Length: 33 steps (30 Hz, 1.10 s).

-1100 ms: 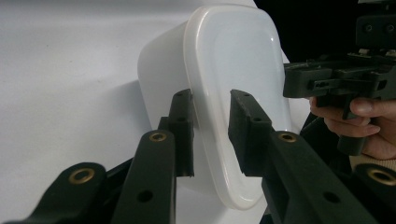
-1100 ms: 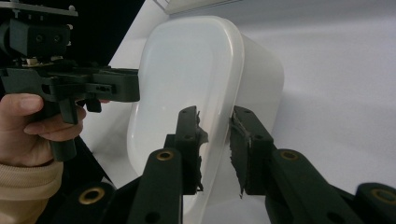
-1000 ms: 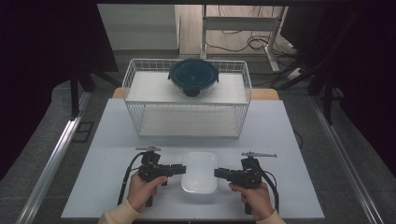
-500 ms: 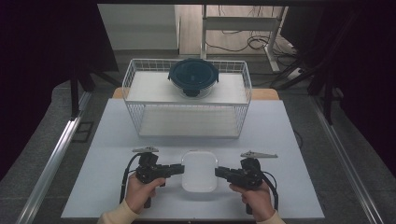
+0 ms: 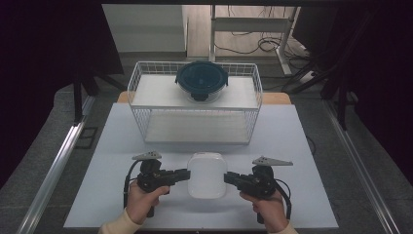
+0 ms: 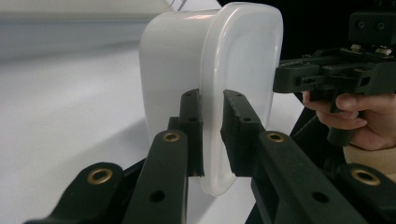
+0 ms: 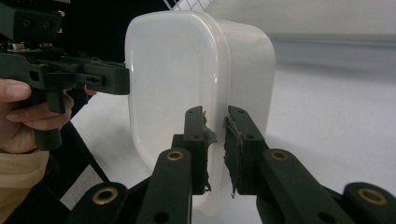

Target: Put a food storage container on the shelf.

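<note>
moved: both hands drew in to the box rim | left hand-held gripper [image 5: 183,175] pinching the white lidded box [image 5: 207,174] rim at its 9 o'clock | right hand-held gripper [image 5: 231,178] pinching at 3 | box on desk [image 5: 302,146] between them, long axis 12–6, equally near

The lidded container [image 5: 207,174] looks like milky, translucent plastic, smooth with a soft sheen. The basket [image 5: 195,122] is white-coated wire. The table [image 5: 302,146] is matt white. The gripper pads [image 7: 233,154] are black, worn and frayed.
</note>
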### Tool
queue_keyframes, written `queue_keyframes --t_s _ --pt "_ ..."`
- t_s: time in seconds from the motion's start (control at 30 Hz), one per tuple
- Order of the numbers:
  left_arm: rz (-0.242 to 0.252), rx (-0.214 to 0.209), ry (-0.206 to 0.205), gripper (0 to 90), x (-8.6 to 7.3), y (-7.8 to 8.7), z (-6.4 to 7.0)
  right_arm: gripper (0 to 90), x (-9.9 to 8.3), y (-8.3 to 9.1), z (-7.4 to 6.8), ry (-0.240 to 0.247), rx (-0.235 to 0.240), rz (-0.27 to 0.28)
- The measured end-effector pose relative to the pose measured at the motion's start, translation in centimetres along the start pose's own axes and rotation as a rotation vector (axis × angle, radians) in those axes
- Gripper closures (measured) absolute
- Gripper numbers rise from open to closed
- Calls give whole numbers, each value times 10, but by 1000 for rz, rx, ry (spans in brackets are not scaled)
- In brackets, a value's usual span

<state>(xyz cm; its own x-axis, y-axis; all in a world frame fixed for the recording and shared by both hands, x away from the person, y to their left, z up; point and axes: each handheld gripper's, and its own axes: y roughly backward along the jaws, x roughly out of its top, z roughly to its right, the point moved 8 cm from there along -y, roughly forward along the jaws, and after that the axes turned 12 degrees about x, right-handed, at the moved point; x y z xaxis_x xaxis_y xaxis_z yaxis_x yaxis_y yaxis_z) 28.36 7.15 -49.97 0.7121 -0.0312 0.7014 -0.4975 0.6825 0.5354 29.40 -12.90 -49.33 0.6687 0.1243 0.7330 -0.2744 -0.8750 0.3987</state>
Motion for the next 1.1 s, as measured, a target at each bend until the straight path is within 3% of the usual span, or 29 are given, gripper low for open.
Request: queue_keyframes --t_s 0.37,0.6,1.1 --pt "49 15 -57 795 12 16 11 786 12 6 -14 75 -2 19" --pt "67 18 -66 796 19 22 12 786 22 7 -19 108 -6 19" --pt "139 23 -104 796 54 43 17 785 61 10 -35 192 -9 44"
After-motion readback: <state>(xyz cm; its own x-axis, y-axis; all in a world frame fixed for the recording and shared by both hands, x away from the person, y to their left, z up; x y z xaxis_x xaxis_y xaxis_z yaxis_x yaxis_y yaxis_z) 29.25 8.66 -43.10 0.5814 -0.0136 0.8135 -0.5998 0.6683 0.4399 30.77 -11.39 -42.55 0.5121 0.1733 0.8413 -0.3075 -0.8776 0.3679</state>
